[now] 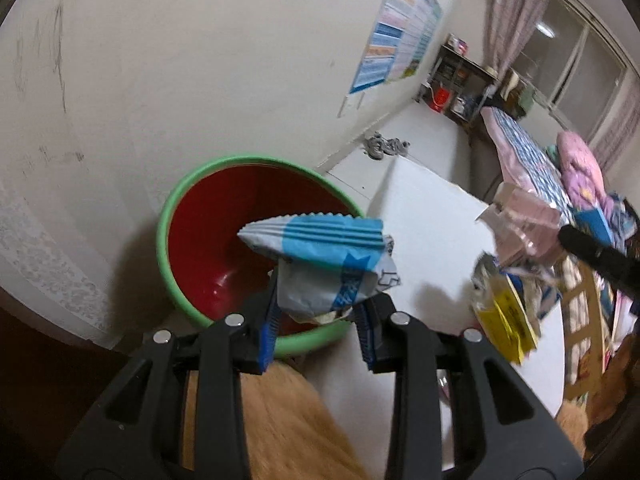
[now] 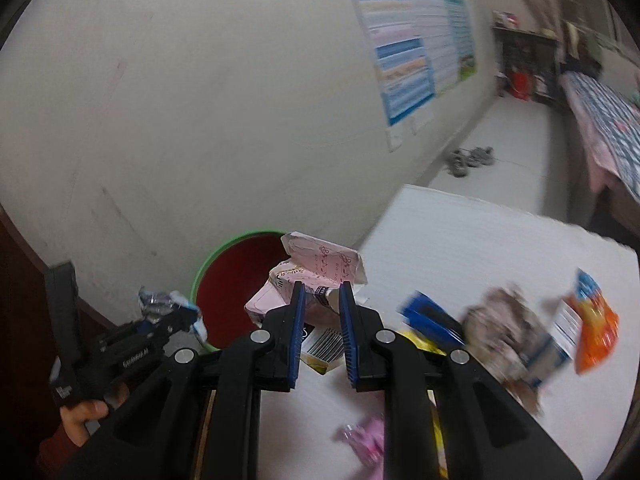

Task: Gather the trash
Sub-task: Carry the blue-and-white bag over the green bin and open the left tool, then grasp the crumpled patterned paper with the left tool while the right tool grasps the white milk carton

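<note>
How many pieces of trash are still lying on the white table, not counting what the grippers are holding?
About 5, though blur may hide more: an orange packet far right, a crumpled brown wrapper, a blue packet, a yellow packet under it, and a pink wrapper nearest the camera.

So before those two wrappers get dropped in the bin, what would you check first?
1. Left gripper clamps the blue and white wrapper: ok.
2. Right gripper clamps the pink carton: ok.
3. Blue and white wrapper over the bin's red opening: ok, it hangs just above the near rim.
4. Pink carton over the opening: cannot tell, it looks nearer the edge.
5. Room in the bin: ok, the inside looks empty.
6. More trash left on the white table: not ok, an orange packet and others remain.
</note>
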`<state>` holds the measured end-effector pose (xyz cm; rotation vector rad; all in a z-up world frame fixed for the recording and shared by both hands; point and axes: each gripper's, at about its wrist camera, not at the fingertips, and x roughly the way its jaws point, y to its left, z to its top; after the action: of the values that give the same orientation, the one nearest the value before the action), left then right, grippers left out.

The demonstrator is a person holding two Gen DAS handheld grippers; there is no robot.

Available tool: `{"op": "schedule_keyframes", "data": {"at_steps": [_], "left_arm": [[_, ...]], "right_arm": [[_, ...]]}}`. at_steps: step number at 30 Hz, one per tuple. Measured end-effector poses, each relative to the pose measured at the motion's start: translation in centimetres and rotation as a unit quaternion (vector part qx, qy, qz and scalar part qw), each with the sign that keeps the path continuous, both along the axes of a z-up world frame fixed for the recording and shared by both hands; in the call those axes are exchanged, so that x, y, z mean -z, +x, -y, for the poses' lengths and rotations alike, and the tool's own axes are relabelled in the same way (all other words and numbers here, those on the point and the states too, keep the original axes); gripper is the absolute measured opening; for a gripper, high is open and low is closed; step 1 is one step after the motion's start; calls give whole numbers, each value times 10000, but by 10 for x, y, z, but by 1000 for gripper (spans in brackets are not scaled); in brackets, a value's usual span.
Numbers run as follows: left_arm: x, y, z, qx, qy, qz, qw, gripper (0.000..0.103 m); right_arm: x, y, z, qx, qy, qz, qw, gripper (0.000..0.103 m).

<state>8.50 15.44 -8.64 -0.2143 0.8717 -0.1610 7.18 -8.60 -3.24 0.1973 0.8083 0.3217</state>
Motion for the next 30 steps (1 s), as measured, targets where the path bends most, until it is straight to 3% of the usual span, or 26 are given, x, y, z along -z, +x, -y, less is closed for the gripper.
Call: {"op": "schedule_keyframes", "data": {"at_steps": [8,11,13,18,21,23,30], "left_arm": [[7,37,-20,-340,155,-32,9993,32],[15,46,-30,-621,153,-117,9979,57],[19,48,-35,-700,120,-146,9974,60],[24,43,-36,-751,151,-216,9968,66],[27,35,-29,-679,249,-249,9971,66],[28,29,-23,-627,275,-265,9973,66],[25,13,8,-349,230,-340,9985,66]], "right_arm": [[12,51,-52,-496,-128,-27,9987,18],[16,64,-64,-672,-76,-91,9977,33],[16,66,-67,-693,-47,-64,9976,42],[15,54,-56,-648,95,-68,9978,43],[16,34,-41,-533,129,-113,9984,51],[18,19,-32,-441,61,-125,9989,57],[17,-30,23,51,-303,-63,9995,60]]}}
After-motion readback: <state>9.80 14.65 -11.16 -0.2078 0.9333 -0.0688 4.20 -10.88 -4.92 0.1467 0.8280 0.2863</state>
